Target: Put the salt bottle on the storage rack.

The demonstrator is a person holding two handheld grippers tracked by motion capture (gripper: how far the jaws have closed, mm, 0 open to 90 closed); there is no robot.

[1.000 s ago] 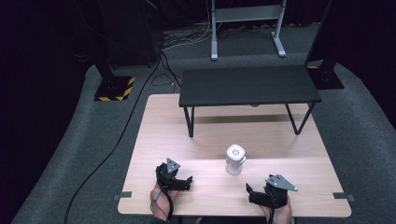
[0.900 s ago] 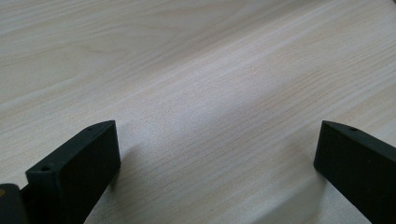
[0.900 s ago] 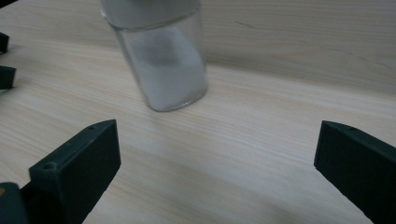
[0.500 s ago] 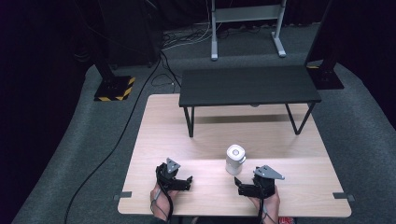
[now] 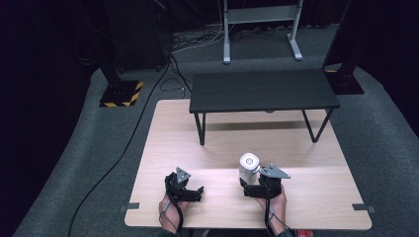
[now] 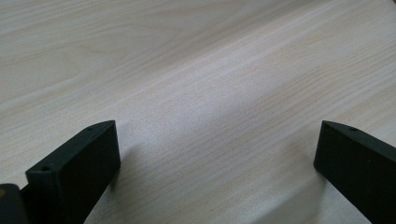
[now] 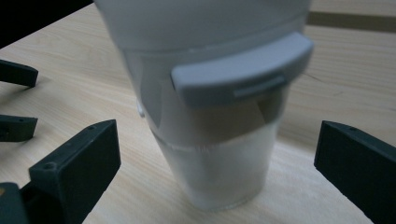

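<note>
Standing upright on the bench point(image 5: 197, 143), the white cup point(image 5: 248, 168) has its long axis vertical and its lidded top facing up; in the high view it sits right of centre in the lower half of the frame, touching or just beside the front of the right gripper point(image 5: 253, 187). The high view gives the cup's round lid from above, with a small dark mark at its centre, and a black low table point(image 5: 264, 90) standing across the far part of the bench. The right gripper view adds what the high view cannot: the cup point(image 7: 210, 116) tapers toward its base, carries a brownish band around the middle, and has a grey tab jutting from the lid rim toward the camera. Its base rests flat on the wood.

The right gripper point(image 7: 217, 163) has its fingers point(image 7: 77, 168) spread wide, one either side of the cup, with clear gaps to the cup wall; no contact is visible. The left gripper point(image 6: 217, 163) likewise has its fingers point(image 6: 74, 170) wide apart, gripping nothing, low over bare wood. In the high view the left gripper point(image 5: 192, 190) sits at lower left of centre, well apart from the cup.
</note>
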